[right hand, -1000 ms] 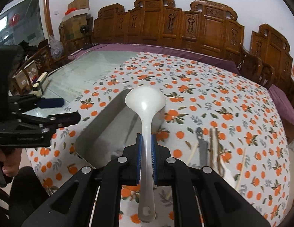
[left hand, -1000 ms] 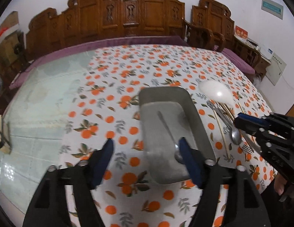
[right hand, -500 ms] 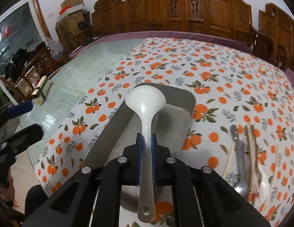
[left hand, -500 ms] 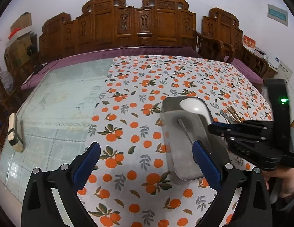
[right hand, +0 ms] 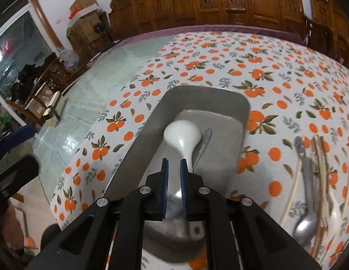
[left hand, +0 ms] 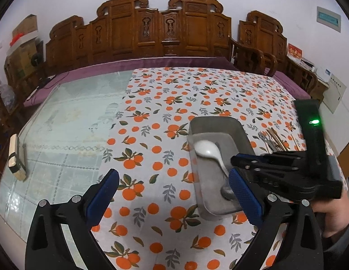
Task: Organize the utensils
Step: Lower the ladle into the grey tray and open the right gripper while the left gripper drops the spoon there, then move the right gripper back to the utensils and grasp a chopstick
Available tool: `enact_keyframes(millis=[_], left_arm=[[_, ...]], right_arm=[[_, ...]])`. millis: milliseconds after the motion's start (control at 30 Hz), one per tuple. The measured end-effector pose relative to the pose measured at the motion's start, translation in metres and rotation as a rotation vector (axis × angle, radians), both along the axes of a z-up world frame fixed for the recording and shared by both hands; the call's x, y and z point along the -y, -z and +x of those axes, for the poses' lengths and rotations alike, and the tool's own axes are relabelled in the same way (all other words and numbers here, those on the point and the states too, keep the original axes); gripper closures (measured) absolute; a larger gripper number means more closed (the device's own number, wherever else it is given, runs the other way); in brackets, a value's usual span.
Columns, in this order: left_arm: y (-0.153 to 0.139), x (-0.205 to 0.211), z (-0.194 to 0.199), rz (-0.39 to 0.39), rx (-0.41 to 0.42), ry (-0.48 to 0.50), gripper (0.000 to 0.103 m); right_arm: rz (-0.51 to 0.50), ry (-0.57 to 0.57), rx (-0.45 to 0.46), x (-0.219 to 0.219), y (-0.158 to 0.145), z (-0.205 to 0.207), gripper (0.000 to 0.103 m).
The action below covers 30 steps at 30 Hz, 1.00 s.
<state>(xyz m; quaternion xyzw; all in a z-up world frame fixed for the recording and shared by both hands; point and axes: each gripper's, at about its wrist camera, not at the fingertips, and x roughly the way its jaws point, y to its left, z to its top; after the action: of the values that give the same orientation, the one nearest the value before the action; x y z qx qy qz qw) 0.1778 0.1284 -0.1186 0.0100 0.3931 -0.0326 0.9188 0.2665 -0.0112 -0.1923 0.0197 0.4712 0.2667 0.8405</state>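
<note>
The white ladle (right hand: 182,132) lies in the grey metal tray (right hand: 206,90), bowl toward the far end, beside a metal spoon (right hand: 203,139). My right gripper (right hand: 174,164) hovers just over the ladle's handle. Its jaws stand a narrow gap apart and the pads do not press the handle, which runs below and behind the right pad. In the left wrist view the ladle (left hand: 206,148) and spoon (left hand: 227,192) rest in the tray (left hand: 215,121), with the right gripper (left hand: 234,159) over its near right side. My left gripper (left hand: 173,175) is wide open and empty over the tablecloth left of the tray.
More utensils (right hand: 307,180), a metal spoon, a fork and chopsticks, lie on the orange-print cloth right of the tray; they also show as utensils (left hand: 273,137). A wooden block (left hand: 16,157) sits on the glass at the left. Carved wooden chairs (left hand: 165,27) line the far side.
The right gripper came down over the tray with the ladle, and the ladle now lies inside, loose from the pads. The left gripper opened wider and drew back to the tray's left.
</note>
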Motion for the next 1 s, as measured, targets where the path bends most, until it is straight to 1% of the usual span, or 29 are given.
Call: enact_keyframes(millis=[133,333,400,433,533,567,667,767,833,1000], left_arm=[[0.0,0.014,-0.004,0.005,0.002,0.034,0.009],[-0.003,0.043,-0.013,0.011,0.004,0.086,0.009],[-0.005,0.056,-0.015,0.006,0.006,0.102,0.009],[-0.006,0.061,-0.016,0.004,0.008,0.107,0.009],[-0.007,0.079,-0.021,-0.016,0.011,0.127,0.009],[-0.007,0.085,-0.023,-0.022,0.011,0.132,0.009],[-0.003,0.099,-0.027,-0.04,0.004,0.142,0.009],[0.004,0.111,-0.03,-0.064,-0.011,0.147,0.009],[0.008,0.116,-0.032,-0.067,-0.021,0.15,0.009],[0.018,0.13,-0.035,-0.067,-0.046,0.156,0.009]], right_arm=[[-0.034,-0.015,0.072,0.034,-0.019,-0.021,0.09],[-0.098,0.01,0.149,0.103,-0.039,-0.052,0.09],[-0.133,0.029,0.172,0.125,-0.038,-0.058,0.085],[-0.14,0.04,0.174,0.135,-0.036,-0.059,0.085],[-0.141,0.074,0.15,0.164,-0.023,-0.059,0.084],[-0.138,0.079,0.141,0.169,-0.018,-0.059,0.082],[-0.122,0.103,0.101,0.183,0.006,-0.061,0.082],[-0.105,0.111,0.059,0.184,0.024,-0.06,0.082],[-0.109,0.123,0.04,0.183,0.031,-0.058,0.082],[-0.124,0.148,0.003,0.181,0.041,-0.049,0.082]])
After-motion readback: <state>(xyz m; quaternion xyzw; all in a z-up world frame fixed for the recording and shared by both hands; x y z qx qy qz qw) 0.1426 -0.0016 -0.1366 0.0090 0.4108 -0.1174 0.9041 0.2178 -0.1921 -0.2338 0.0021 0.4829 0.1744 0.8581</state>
